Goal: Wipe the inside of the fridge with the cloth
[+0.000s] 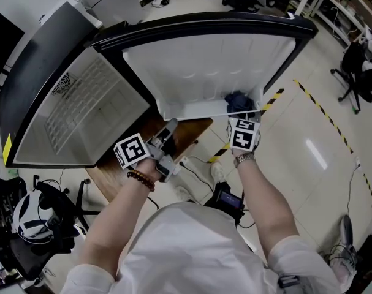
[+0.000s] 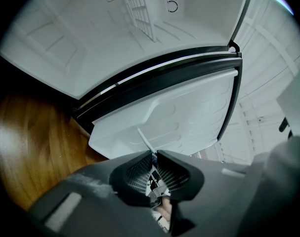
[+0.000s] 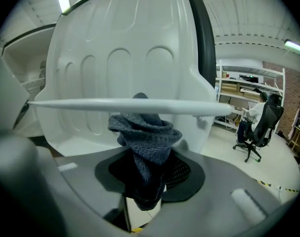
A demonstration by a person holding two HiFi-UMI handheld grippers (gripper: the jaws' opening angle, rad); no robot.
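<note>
The small fridge lies open, its white inside (image 1: pixel 81 103) with a wire rack at the left and its door (image 1: pixel 204 66) swung out at the top. A dark blue-grey cloth (image 1: pixel 239 101) is bunched against the bottom of the door's white liner, behind the thin white door rail (image 3: pixel 125 105). My right gripper (image 1: pixel 242 116) is shut on that cloth (image 3: pixel 146 132), which bulges out from between the jaws. Off to the left, my left gripper (image 1: pixel 169 129) is shut and holds nothing. It points at the lower edge of the door liner (image 2: pixel 179 117) without touching it.
The fridge stands on a wooden table (image 1: pixel 179 133). Yellow-and-black tape (image 1: pixel 323 109) runs across the floor at the right, and cables (image 1: pixel 198 161) lie under the table. Office chairs (image 1: pixel 38 219) stand at the left, and a person sits in a chair (image 3: pixel 261 117) far right.
</note>
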